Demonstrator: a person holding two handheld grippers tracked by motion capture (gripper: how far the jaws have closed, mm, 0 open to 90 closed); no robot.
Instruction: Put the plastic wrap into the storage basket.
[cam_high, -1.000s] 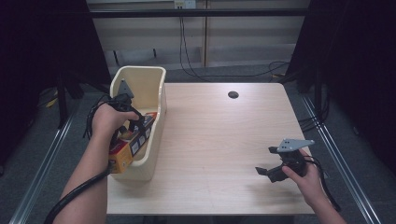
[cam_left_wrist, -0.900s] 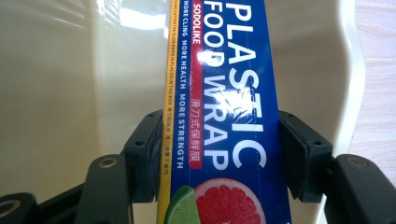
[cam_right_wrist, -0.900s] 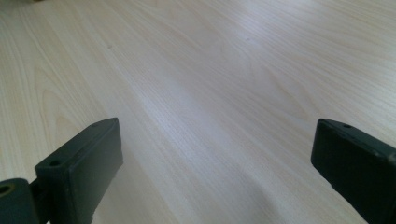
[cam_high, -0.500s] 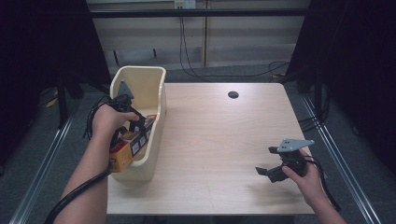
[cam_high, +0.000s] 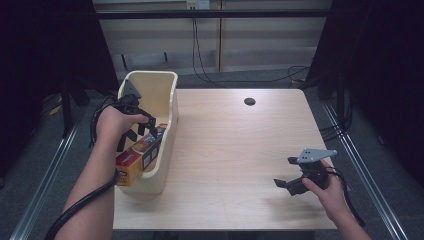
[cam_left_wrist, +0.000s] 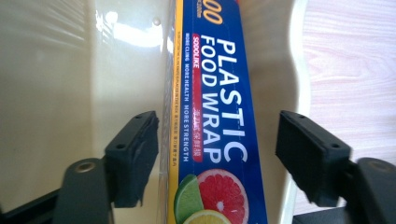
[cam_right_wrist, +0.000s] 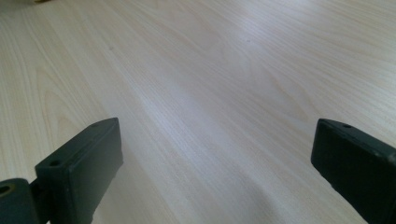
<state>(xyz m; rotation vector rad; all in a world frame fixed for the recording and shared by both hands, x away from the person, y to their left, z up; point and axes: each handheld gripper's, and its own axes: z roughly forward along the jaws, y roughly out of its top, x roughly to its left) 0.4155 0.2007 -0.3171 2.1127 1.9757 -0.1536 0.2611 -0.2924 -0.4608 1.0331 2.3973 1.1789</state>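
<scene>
The plastic wrap box (cam_high: 140, 159) lies lengthwise inside the cream bin (cam_high: 167, 85), leaning on its table-side wall. The left gripper view reads its label (cam_left_wrist: 219, 116). The left gripper (cam_high: 137, 127), above the bin, has just been opening; its pads flank the box without pressing. Well away, the right gripper (cam_high: 290, 172) hangs wide over the table (cam_high: 235, 150).

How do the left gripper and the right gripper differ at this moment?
The left gripper is over the cream bin, its just-opened jaws astride the plastic wrap box; the right gripper has nothing between its jaws, over the bare wooden table. Both are open.
</scene>
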